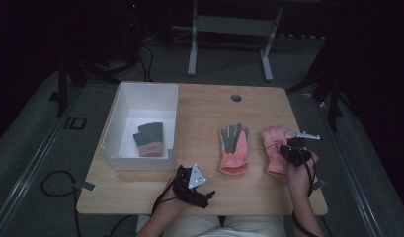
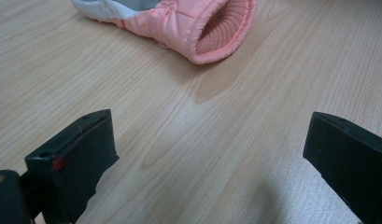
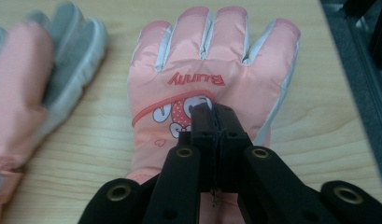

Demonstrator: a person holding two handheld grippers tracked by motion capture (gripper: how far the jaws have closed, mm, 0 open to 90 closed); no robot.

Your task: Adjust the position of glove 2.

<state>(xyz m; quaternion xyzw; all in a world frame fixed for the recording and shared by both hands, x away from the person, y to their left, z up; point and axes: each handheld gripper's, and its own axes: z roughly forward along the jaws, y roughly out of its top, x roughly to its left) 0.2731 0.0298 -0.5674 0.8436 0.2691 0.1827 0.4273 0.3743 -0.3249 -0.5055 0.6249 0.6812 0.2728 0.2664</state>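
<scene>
The right gripper (image 3: 212, 112), jaws clenched with no fabric between them, sits over the right-hand padded pink cartoon-print glove (image 3: 212, 60), lying fingers-far, cuff-near on the wooden table (image 1: 209, 106), while the left gripper (image 2: 212, 163) rests released near the other pink, grey-palmed glove (image 1: 234, 148).

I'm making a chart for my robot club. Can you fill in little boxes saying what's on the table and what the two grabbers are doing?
Table: wooden table
Box: white bin, at the left, holding a grey glove
Middle: pink glove, grey palm up
Right: pink bunny glove, flat on the wood
Right gripper: jaws shut, over the bunny glove; a pinch on the fabric can't be told
Left gripper: open, over bare wood near the middle glove's cuff
</scene>
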